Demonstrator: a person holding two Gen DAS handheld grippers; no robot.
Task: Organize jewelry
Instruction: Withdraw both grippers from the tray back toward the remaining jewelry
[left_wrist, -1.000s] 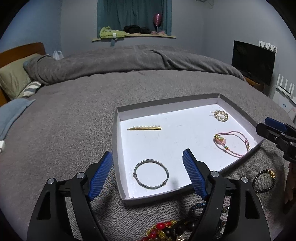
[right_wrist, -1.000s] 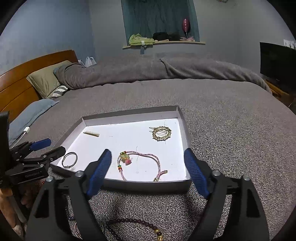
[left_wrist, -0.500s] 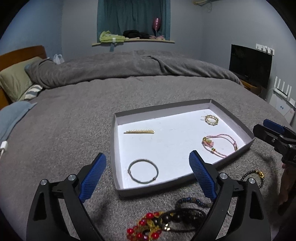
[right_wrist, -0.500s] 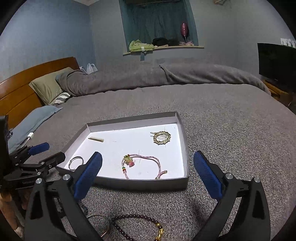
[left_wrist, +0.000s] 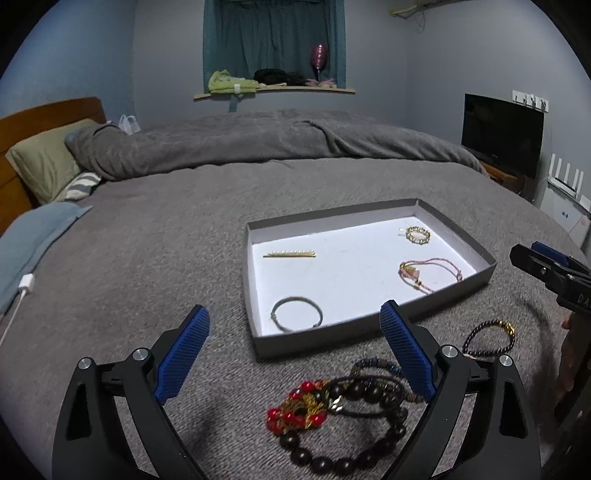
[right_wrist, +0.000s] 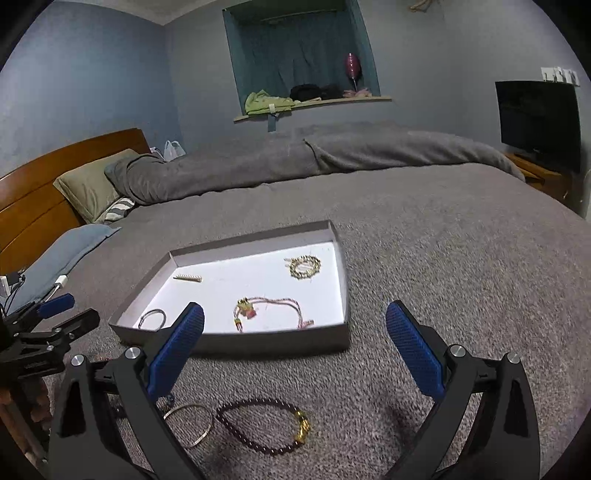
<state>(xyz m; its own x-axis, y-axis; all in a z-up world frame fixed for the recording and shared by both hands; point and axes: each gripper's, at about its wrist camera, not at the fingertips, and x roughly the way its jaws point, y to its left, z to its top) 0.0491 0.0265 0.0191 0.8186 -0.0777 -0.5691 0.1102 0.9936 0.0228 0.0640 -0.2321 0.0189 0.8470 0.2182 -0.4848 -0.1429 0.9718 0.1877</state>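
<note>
Grey bedding (left_wrist: 155, 266) carries a shallow tray (left_wrist: 369, 325) already holding a bangle (left_wrist: 297, 314), a hairpin (left_wrist: 290, 254), a pink cord bracelet (left_wrist: 430, 275) and a gold ring piece (left_wrist: 418, 234), while a tangled heap of beaded bracelets (left_wrist: 340, 417) lies before the near wall and a dark bead bracelet (right_wrist: 264, 424) beside it. Both the left gripper (left_wrist: 295, 354) and right gripper (right_wrist: 295, 354) hang spread wide and empty; I judge a pinch into that heap could drag several strands at once, since they overlap. Compared with a second ago, both have drawn back from the tray, bringing the loose pieces into view.

bed (left_wrist: 166, 229) w/ grey blanket — on it: shallow grey tray (left_wrist: 373, 325), pile of beaded bracelets (left_wrist: 343, 410) just in front, dark bead bracelet (left_wrist: 487, 338) beside — pillows (left_wrist: 40, 162) at headboard end.
</note>
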